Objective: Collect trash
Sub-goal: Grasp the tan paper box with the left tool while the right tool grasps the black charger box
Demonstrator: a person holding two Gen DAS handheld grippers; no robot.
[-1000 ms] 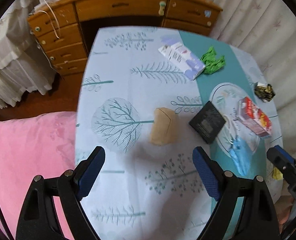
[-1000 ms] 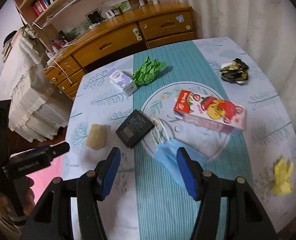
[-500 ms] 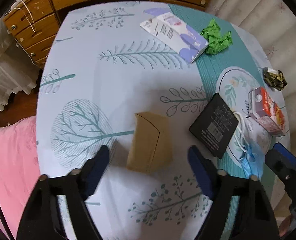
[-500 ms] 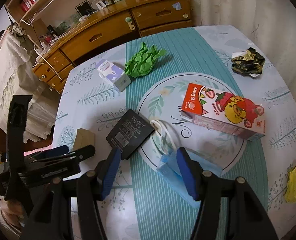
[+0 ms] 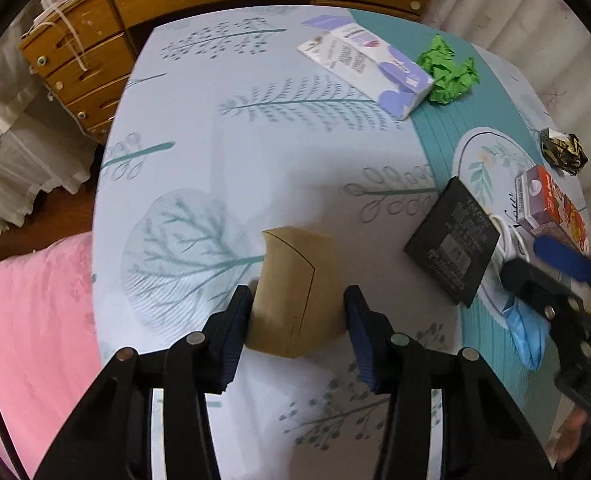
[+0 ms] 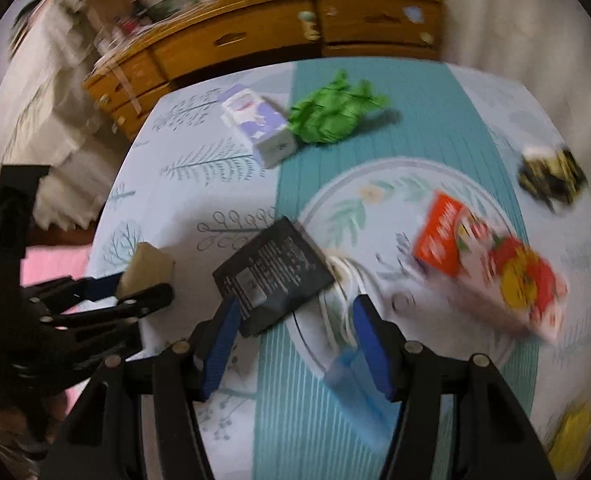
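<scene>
Closing around a tan cardboard box [image 5: 295, 300], the left gripper [image 5: 297, 320] has its blue fingers [image 5: 237, 320] on either side of it; the left pad looks to touch the box's side, while whether the right pad touches cannot be told. The box sits on the bench [image 5: 255, 160], on its pale tree-printed cloth. The right gripper [image 6: 293, 336] is opening, its fingers [image 6: 369, 340] fairly wide and gripping nothing; a corner of a black box [image 6: 273, 274] lies between them and a blue face mask [image 6: 353, 384] lies by the right finger.

Only the left wrist view gives the tan box sharply and shows a pink bedcover [image 5: 27, 340] at the bench's left edge. Only the right wrist view, which is blurred, shows a yellow crumpled scrap [image 6: 571, 430] at the near right edge and the whole red juice carton [image 6: 491, 272] lying on the round printed medallion. Both views show a purple-and-white carton [image 5: 367, 68] lying just beside crumpled green paper [image 5: 447, 70], and a dark crumpled wrapper [image 5: 563, 150] at the far right. No carton can be seen into.
</scene>
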